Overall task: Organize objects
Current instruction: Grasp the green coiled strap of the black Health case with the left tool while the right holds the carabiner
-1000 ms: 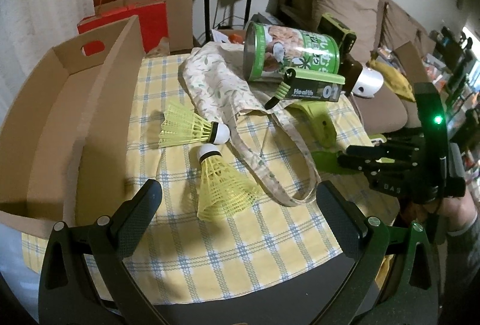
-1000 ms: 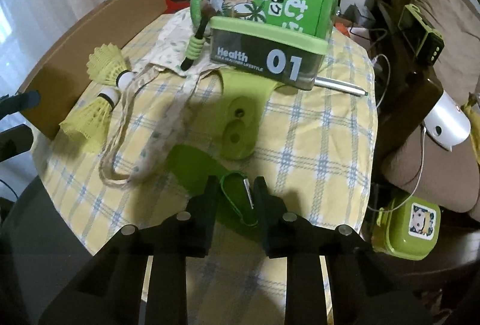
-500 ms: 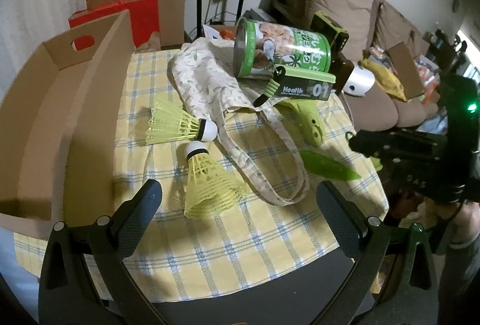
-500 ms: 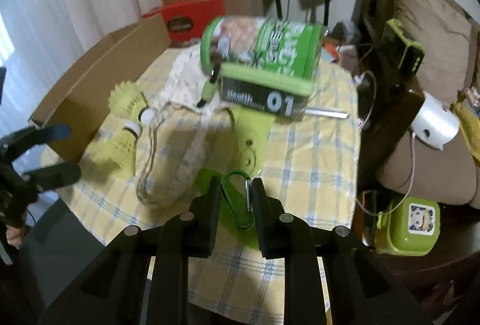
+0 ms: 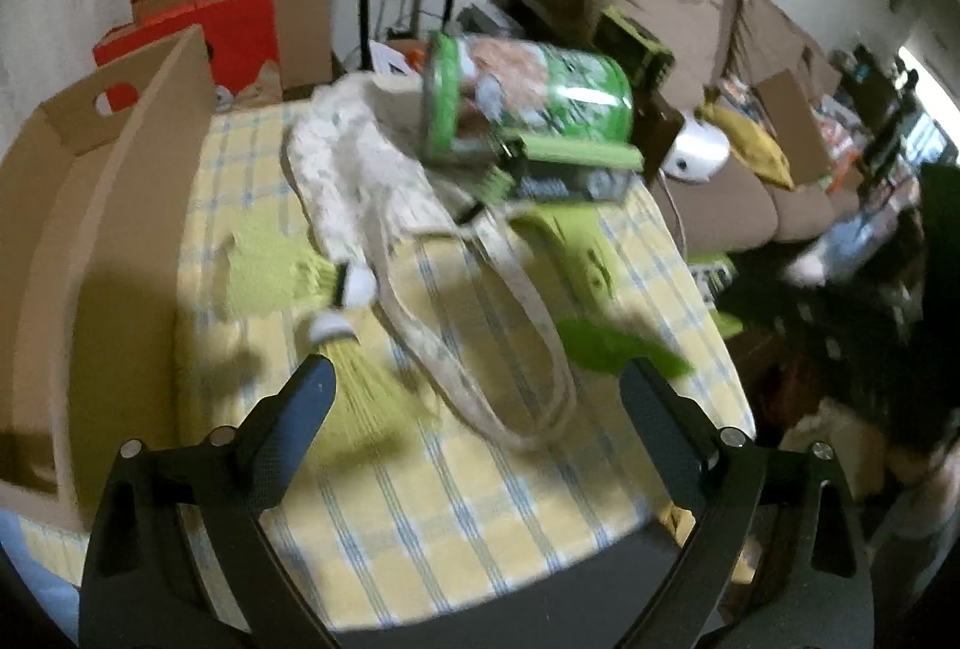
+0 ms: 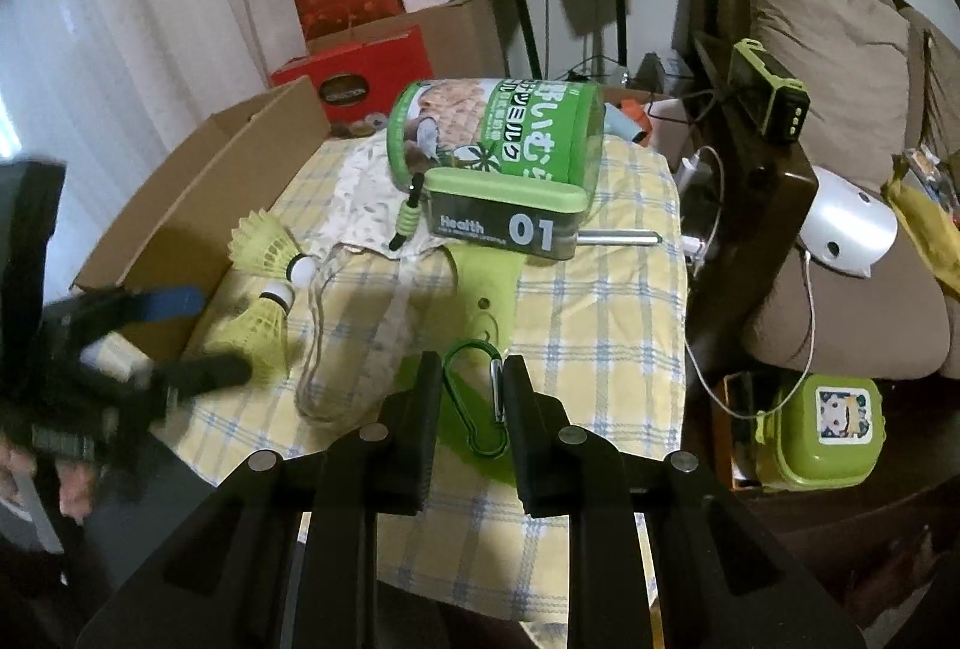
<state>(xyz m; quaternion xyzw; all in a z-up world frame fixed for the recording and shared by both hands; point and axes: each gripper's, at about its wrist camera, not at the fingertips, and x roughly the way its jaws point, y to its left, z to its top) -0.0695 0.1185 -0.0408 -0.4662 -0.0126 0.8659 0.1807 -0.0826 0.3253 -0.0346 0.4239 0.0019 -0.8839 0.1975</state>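
Jaws of the right gripper [image 6: 465,397] are clamping a green carabiner [image 6: 474,403] above the table [image 6: 606,325]; the left gripper [image 5: 474,397] is closing, still wide, over a shuttlecock [image 5: 360,379].

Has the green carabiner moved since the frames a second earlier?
Yes. The right gripper is shut on the green carabiner and has lifted it off the checked tablecloth; in the right wrist view the table now sits farther below.
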